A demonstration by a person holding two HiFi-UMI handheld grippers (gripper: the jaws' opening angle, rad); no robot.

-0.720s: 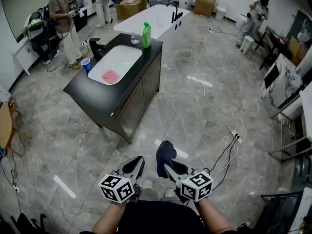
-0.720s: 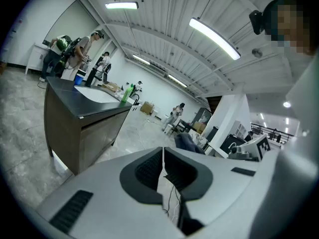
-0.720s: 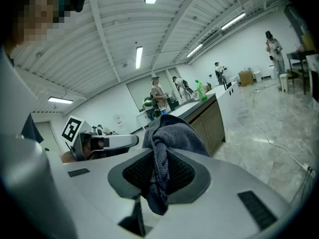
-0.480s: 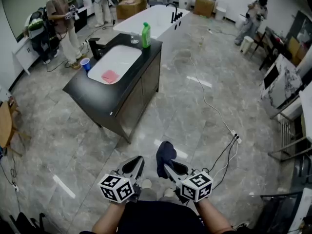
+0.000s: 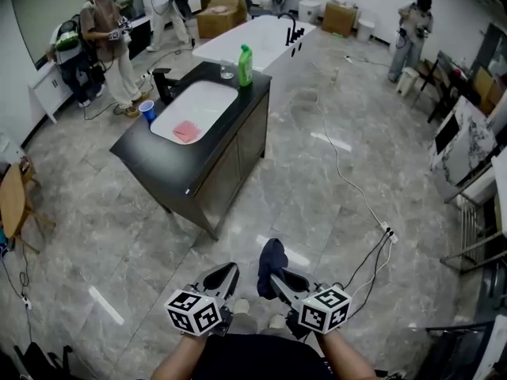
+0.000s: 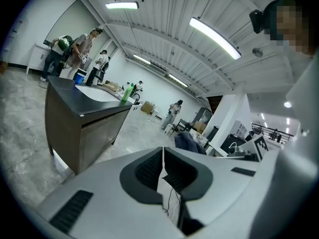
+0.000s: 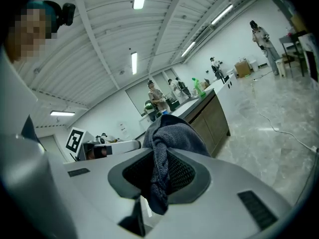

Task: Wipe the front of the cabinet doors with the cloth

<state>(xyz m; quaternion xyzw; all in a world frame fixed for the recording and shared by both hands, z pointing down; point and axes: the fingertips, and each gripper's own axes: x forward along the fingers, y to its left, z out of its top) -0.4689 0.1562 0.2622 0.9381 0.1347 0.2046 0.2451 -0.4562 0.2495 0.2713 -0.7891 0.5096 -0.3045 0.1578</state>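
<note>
The view has shifted, grippers now lower. The right gripper (image 5: 271, 277) pinches the cloth (image 5: 272, 257); the left gripper (image 5: 226, 271) is closed, empty. The cabinet (image 5: 230, 172), upper left, is unreached.

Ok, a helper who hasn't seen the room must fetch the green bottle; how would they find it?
Mid-floor stands a dark cabinet island with a white sink in its black top. At the top's far end, past the sink, the green bottle stands upright beside a clear glass; it is the only green thing there.
</note>
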